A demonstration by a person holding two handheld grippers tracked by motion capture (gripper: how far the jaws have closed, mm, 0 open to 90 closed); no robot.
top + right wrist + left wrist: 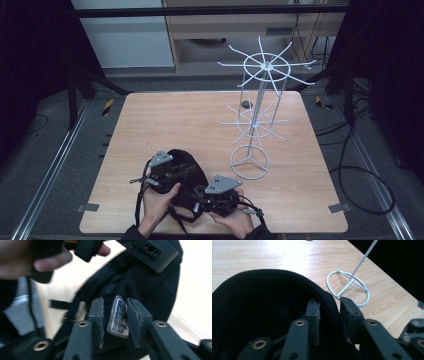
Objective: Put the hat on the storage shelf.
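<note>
The black cap (pixel 182 177) lies at the near table (pixel 150 125) edge. The left hand-held gripper (pixel 329 315) straddles its rim, not visibly clamped; the right hand-held gripper (pixel 115 315) brackets its label (pixel 118 317), jaws apart. Risk: loose fabric may slip out when lifted toward the wire rack (pixel 257 115).

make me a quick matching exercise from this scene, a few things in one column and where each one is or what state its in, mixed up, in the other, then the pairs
Things
1. black cap
2. white wire rack
3. left gripper
4. label

Places or states
A. standing upright on the table, beyond the hands
B. between the right gripper's jaws
C. jaws astride the cap's padded edge
D. lying at the near edge of the table, under both grippers

Pairs: 1-D, 2-A, 3-C, 4-B
</note>
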